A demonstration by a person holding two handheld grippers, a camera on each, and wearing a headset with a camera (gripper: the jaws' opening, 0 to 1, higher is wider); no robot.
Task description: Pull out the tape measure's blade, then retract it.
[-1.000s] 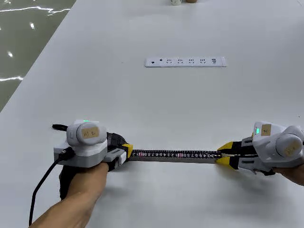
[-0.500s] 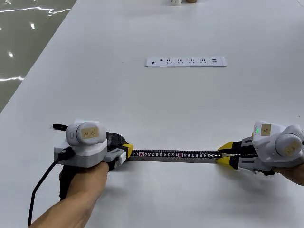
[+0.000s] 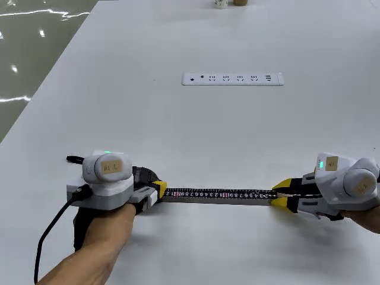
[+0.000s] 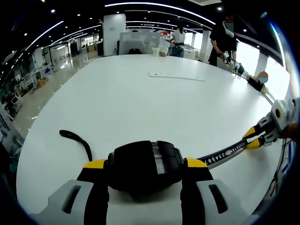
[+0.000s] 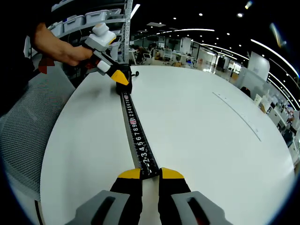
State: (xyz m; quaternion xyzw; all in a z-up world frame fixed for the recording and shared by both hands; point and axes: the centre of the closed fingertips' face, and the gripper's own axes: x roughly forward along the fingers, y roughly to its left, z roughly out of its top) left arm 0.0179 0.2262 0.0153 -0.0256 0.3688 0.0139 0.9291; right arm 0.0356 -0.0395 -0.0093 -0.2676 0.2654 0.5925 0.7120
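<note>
At the bottom left of the head view a hand (image 3: 107,224) holds the left hand-held gripper (image 3: 155,191), and a black cable (image 3: 50,233) trails from it toward the lower left corner. Its yellow-tipped jaws are clamped on either side of the tape measure (image 4: 146,165), a black case that sits low in the centre of the left gripper view. A thin black strap (image 4: 77,139) curls on the tabletop (image 3: 196,130) just to the left of the case.

The blade (image 3: 219,194) is drawn out of the case. It runs straight across the lower part of the head view, just above the white surface (whether it touches it cannot be told). At the lower right, the right hand-held gripper (image 3: 282,193) is closed on the blade's free end. In the right gripper view its two jaws pinch that end at the bottom centre. From there the numbered blade runs toward the upper left, where the other gripper holds the case.

Farther up the head view, well apart from the blade, a white power strip (image 3: 232,78) lies flat above the middle of the frame. A glossy floor (image 3: 29,41) shows in the upper left corner. In the left gripper view, people (image 4: 224,37) stand beyond the tabletop's far edge at the upper right.
</note>
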